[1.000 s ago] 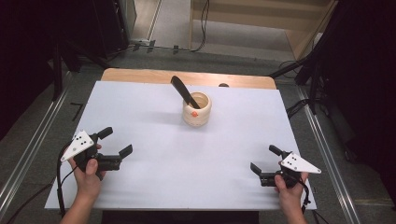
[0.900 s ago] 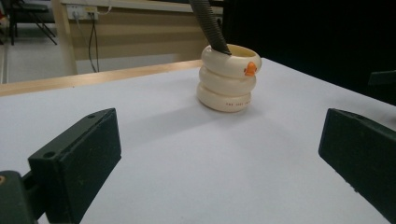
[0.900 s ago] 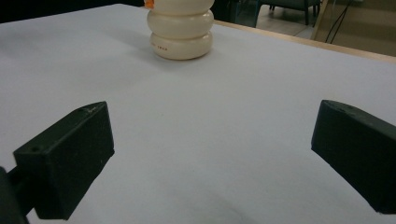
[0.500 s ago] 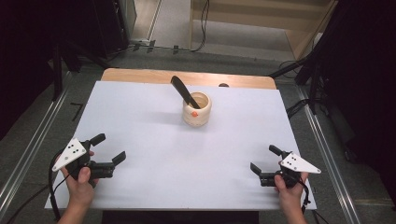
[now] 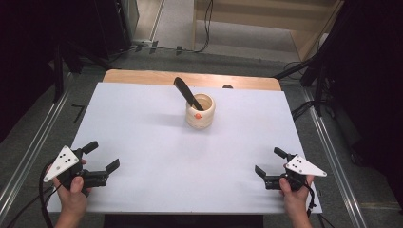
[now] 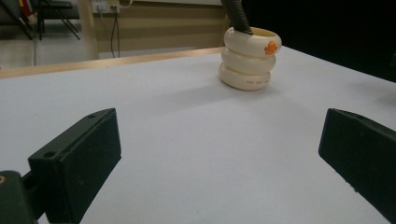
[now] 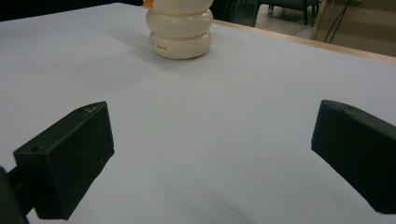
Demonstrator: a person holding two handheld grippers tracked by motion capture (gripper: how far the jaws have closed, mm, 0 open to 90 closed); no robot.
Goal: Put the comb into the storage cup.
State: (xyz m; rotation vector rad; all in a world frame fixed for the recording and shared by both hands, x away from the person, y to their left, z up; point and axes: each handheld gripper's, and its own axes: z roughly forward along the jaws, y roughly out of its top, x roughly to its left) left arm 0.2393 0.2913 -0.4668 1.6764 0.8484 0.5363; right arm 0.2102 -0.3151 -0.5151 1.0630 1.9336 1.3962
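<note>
The cream ribbed holder (image 5: 200,112) stands upright toward the far middle of the white worktop (image 5: 142,142), well apart from both grippers, with a dark utensil (image 5: 187,93) leaning out of its mouth toward the far left. It looks like glazed ceramic or hard plastic built as three stacked rings: probably stiff, smooth and somewhat slippery, with enough weight to stay put, and liable to chip if it is ceramic and gets knocked over. The grooves between the rings seem the best place to clamp, since the jaws could seat there rather than slide on the rounded bulges; the rim near the small orange mark (image 5: 197,115) is thinner and riskier. The utensil looks light and rigid, probably plastic or silicone, and its exposed upper end is the obvious place to take hold; lifting it straight along its lean should keep the holder from tipping. The left gripper (image 5: 101,164) and the right gripper (image 5: 268,164) both rest near the front corners with jaws wide apart and nothing between them. The lower part of the utensil is hidden inside the holder, so its working end cannot be identified, and its top is cut off in the left gripper view; the small print on the bottom ring is too fine to read
</note>
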